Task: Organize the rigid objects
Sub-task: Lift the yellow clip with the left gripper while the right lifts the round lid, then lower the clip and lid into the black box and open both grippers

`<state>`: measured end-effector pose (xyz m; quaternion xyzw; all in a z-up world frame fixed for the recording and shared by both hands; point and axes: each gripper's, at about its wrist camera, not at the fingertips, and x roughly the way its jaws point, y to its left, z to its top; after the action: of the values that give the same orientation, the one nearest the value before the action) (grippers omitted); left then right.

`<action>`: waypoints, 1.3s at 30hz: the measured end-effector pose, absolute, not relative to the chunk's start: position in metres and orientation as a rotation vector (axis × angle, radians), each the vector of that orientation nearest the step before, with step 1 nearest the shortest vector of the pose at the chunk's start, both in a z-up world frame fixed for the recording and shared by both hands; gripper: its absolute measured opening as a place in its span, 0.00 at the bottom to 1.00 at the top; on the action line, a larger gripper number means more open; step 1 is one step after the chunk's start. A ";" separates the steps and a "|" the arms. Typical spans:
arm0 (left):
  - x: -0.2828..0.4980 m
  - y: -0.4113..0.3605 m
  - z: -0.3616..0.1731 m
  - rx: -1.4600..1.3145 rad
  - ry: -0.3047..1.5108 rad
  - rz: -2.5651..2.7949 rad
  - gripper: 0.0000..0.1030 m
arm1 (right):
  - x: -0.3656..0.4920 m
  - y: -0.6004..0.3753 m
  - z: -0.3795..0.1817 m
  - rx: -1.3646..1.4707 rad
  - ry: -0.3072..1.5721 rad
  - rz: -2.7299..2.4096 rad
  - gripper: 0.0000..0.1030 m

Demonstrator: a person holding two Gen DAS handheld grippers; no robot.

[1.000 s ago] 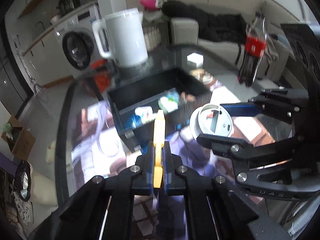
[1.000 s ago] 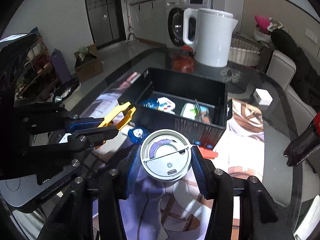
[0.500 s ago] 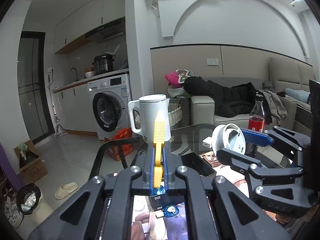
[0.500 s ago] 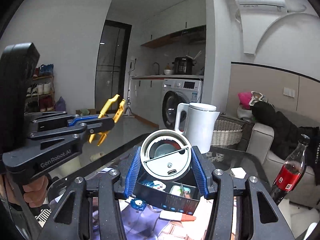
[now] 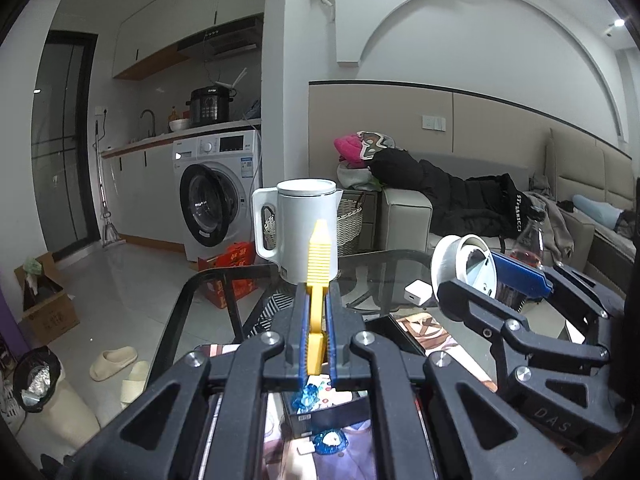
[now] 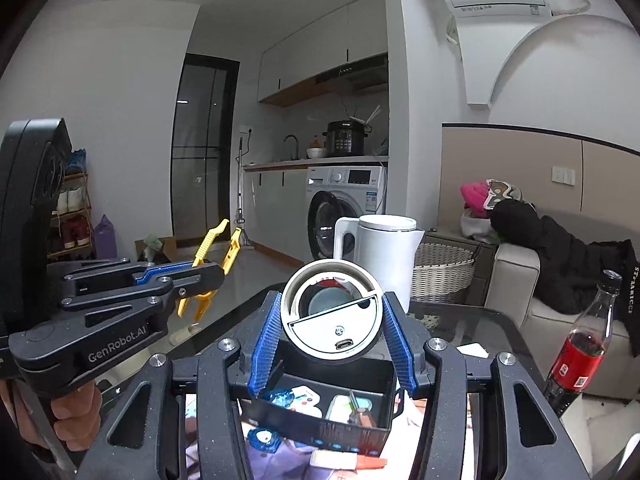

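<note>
My left claw (image 5: 318,344) is clamped narrow on a yellow plastic clip-like tweezer (image 5: 319,276). In the right wrist view its two prongs splay apart beyond the fingertips, up and to the left of the black open-topped box (image 6: 348,426), which I take as my landmark. The tweezer is held in the air, well above the box and clear of the glass worktop (image 5: 384,276).

The box sits on the worktop below both claws. Inside it I see a blue crinkled item (image 6: 280,397), a white piece with coloured dots (image 6: 306,396) and a pale card with a thin tool on it; I cannot identify them further.

My right claw (image 6: 331,336) grips a white round lidded container (image 6: 331,314) by its sides, directly above the box's far wall and off the worktop.

Behind the box stands a white electric kettle (image 6: 390,258). To the box's right stands a clear plastic bottle with a red label (image 6: 580,360), upright on the worktop.
</note>
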<state>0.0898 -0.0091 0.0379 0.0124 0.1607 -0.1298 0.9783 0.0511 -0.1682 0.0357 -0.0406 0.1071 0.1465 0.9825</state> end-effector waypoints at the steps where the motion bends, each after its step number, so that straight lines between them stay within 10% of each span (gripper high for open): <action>1: 0.095 -0.009 0.038 0.014 0.326 -0.258 0.04 | 0.056 -0.168 0.037 -0.077 0.214 0.289 0.49; 21: 0.165 -0.014 0.017 -0.061 0.392 -0.228 0.04 | 0.146 -0.174 0.021 -0.027 0.303 0.222 0.49; 39: 0.215 -0.051 -0.048 0.050 0.853 -0.289 0.04 | 0.229 -0.190 -0.047 0.032 0.841 0.196 0.49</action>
<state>0.2150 -0.0513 -0.0482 0.0243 0.4123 -0.1398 0.8999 0.2294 -0.1900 -0.0471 0.0154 0.4077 0.0950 0.9080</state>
